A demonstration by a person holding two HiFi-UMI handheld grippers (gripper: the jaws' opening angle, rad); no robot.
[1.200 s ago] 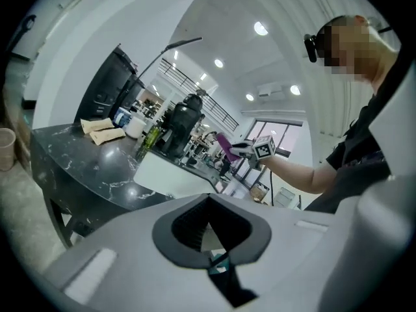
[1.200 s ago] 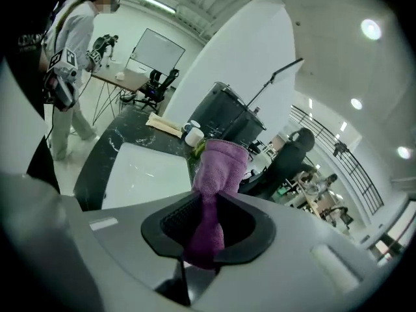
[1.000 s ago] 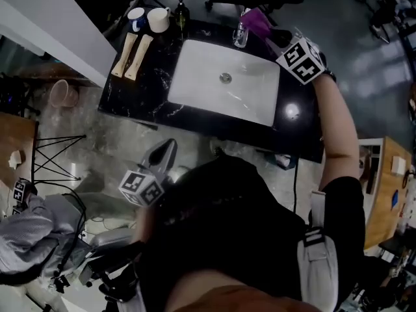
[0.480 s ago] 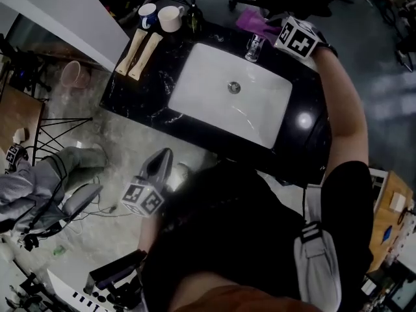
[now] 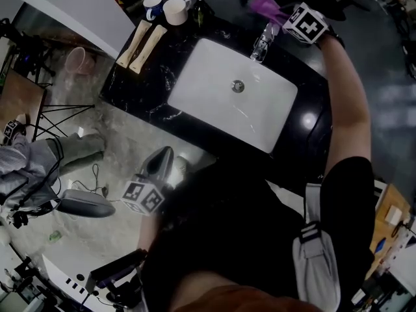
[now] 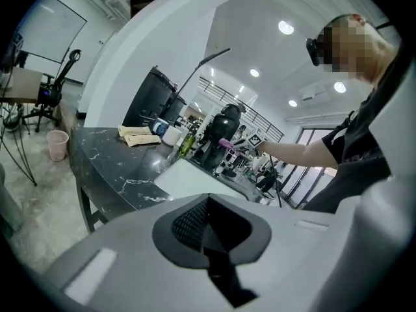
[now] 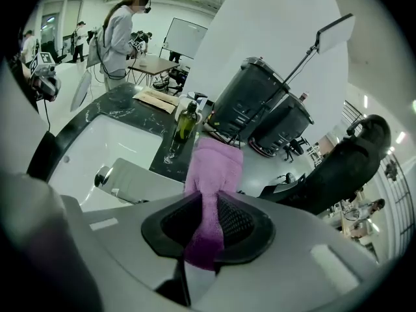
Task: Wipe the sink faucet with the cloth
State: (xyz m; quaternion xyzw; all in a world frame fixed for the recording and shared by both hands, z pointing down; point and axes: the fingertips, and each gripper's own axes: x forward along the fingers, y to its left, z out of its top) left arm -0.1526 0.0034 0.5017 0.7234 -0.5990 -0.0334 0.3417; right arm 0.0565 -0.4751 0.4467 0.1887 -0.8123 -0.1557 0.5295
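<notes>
My right gripper (image 5: 281, 13) is shut on a purple cloth (image 5: 265, 5), held at the back edge of the counter just beyond the chrome faucet (image 5: 259, 45). In the right gripper view the cloth (image 7: 213, 168) sticks out from between the jaws of the right gripper (image 7: 207, 233). The faucet (image 7: 133, 182) lies just left of it and below; I cannot tell whether they touch. The white sink (image 5: 195, 77) sits under the faucet. My left gripper (image 5: 160, 163) is shut and empty, hanging low over the floor in front of the counter; the left gripper view shows it (image 6: 209, 231) facing the counter.
On the black marble counter (image 5: 140, 86) lie two beige folded cloths (image 5: 142, 41), two mugs (image 5: 175, 10) and a dark bottle (image 7: 186, 121) at the back left. A pink bin (image 5: 77, 60) stands on the floor. Another person (image 7: 120, 34) stands further off.
My right gripper has carried the purple cloth from the right of the faucet to a spot just behind its top. The left gripper has stayed about where it was.
</notes>
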